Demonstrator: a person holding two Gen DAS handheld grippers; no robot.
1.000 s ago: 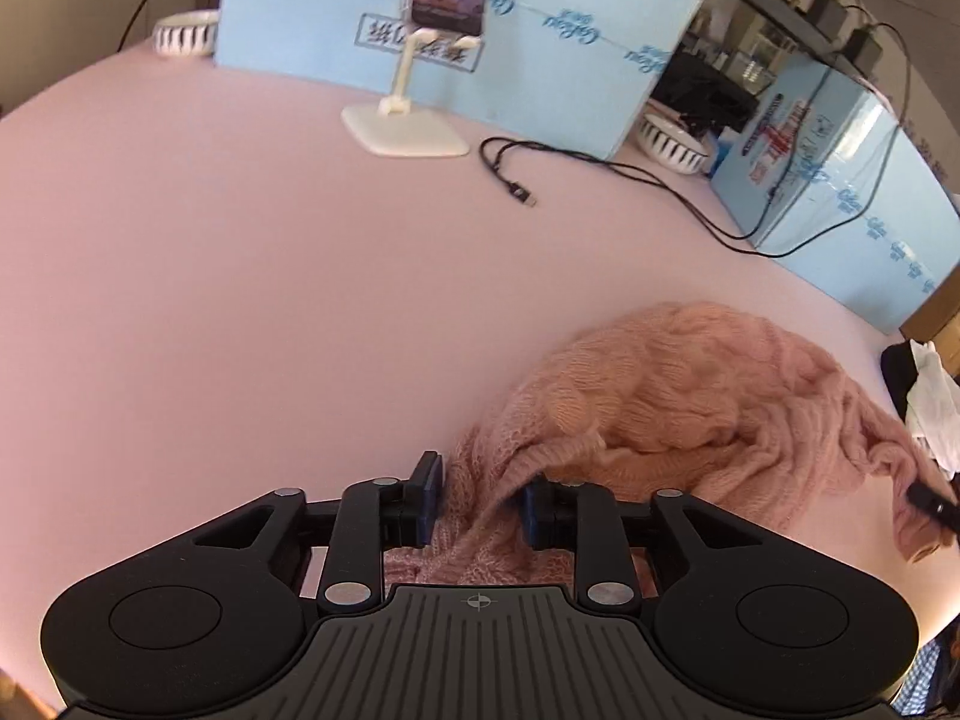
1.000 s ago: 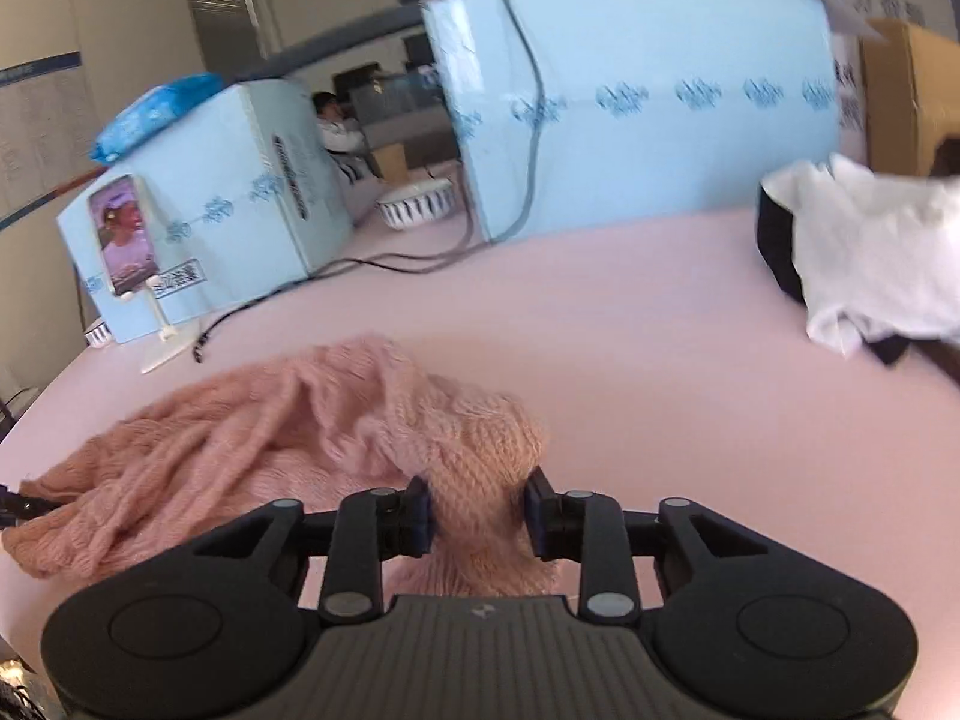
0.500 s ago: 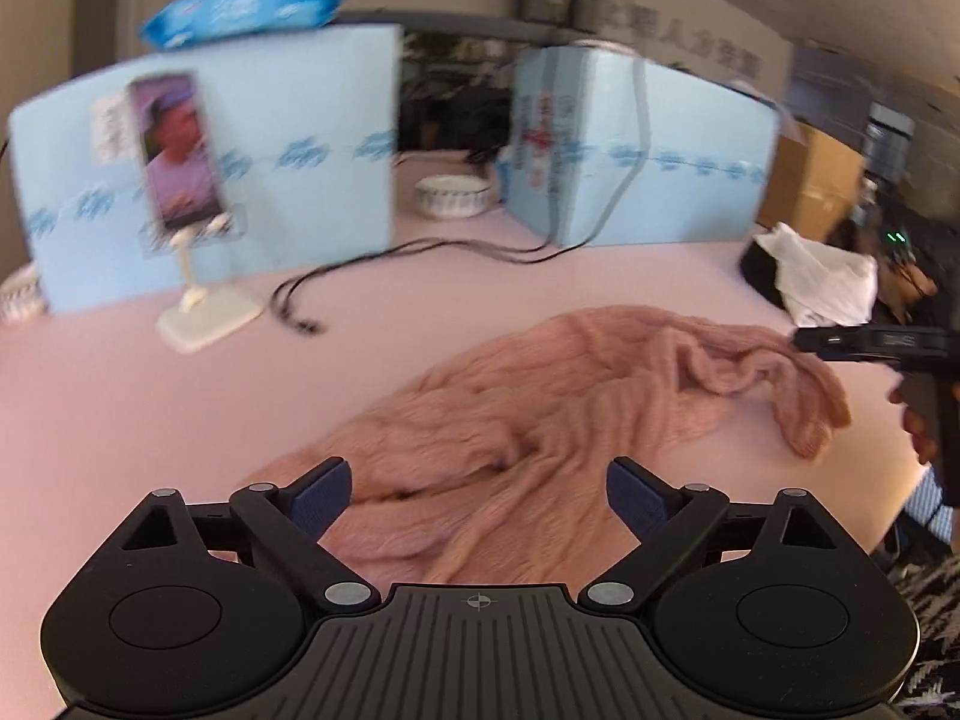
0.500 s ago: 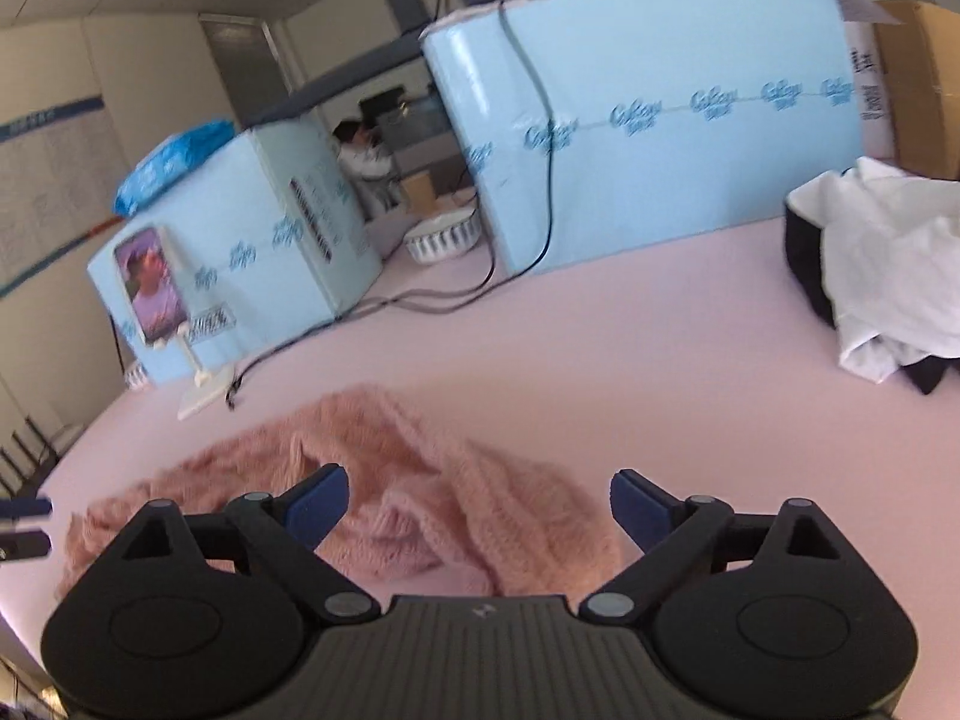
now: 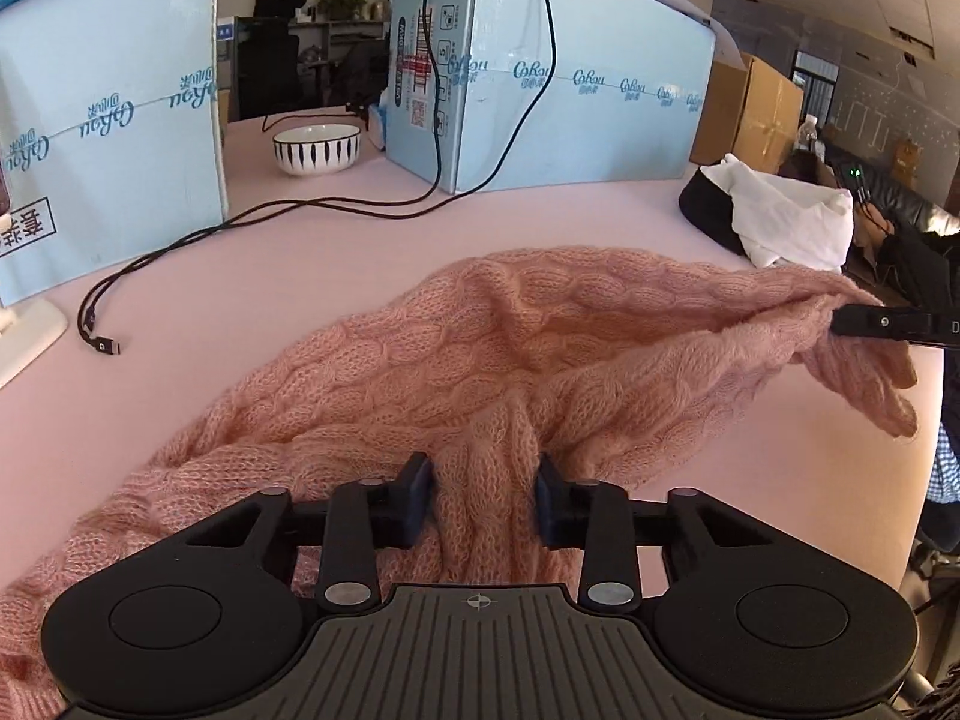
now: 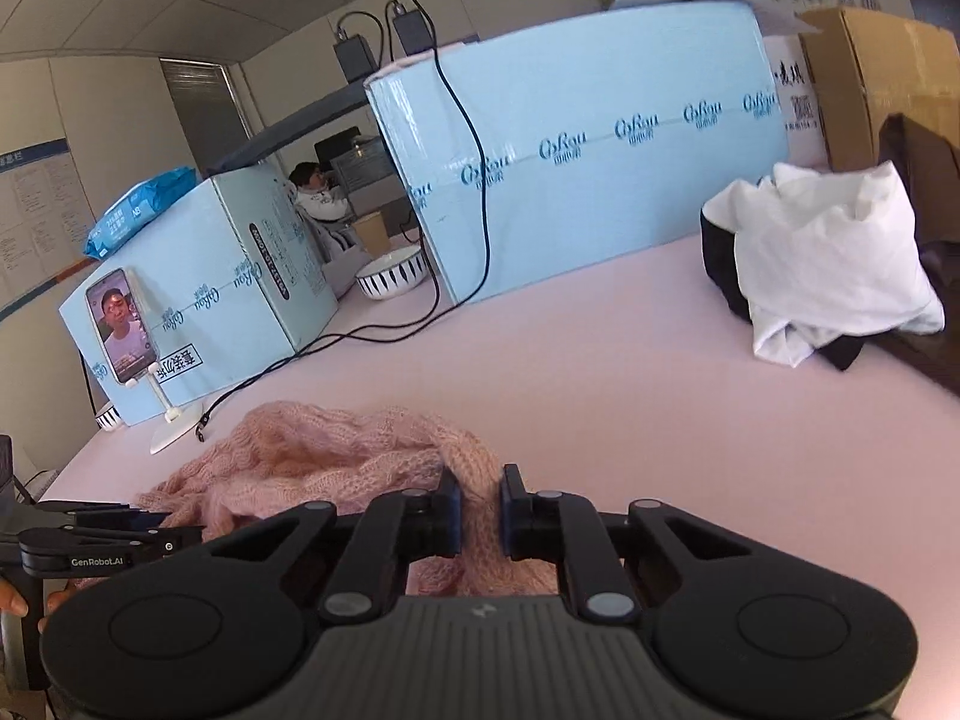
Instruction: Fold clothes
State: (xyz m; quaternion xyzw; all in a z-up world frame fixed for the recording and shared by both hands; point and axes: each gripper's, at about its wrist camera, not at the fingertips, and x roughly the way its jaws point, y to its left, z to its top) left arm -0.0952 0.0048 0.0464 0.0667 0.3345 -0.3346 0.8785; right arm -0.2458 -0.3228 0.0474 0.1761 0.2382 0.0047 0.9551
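A pink cable-knit sweater (image 5: 540,330) lies crumpled on the pink table (image 5: 270,312), stretched between my two grippers. My left gripper (image 5: 483,495) has its jaws closing, and a bunched fold of the knit is pinched between the pads. The right gripper (image 6: 480,510) is also closing, with a narrow fold of the sweater (image 6: 336,456) squeezed between its pads. In the left wrist view the right gripper (image 5: 882,323) holds the far right end slightly above the table. In the right wrist view the left gripper (image 6: 138,525) shows at the left edge.
Two large light-blue boxes (image 5: 576,90) (image 5: 102,138) stand at the back, a striped bowl (image 5: 317,149) between them. A black cable (image 5: 198,234) runs across the table. A phone on a white stand (image 6: 123,324) is at the left. White and black clothes (image 6: 828,264) lie at the right.
Both grippers let go of the sweater, opened wide, and have closed on new folds. The left gripper swung and rolled along the sweater; the knit now stretches between the two.
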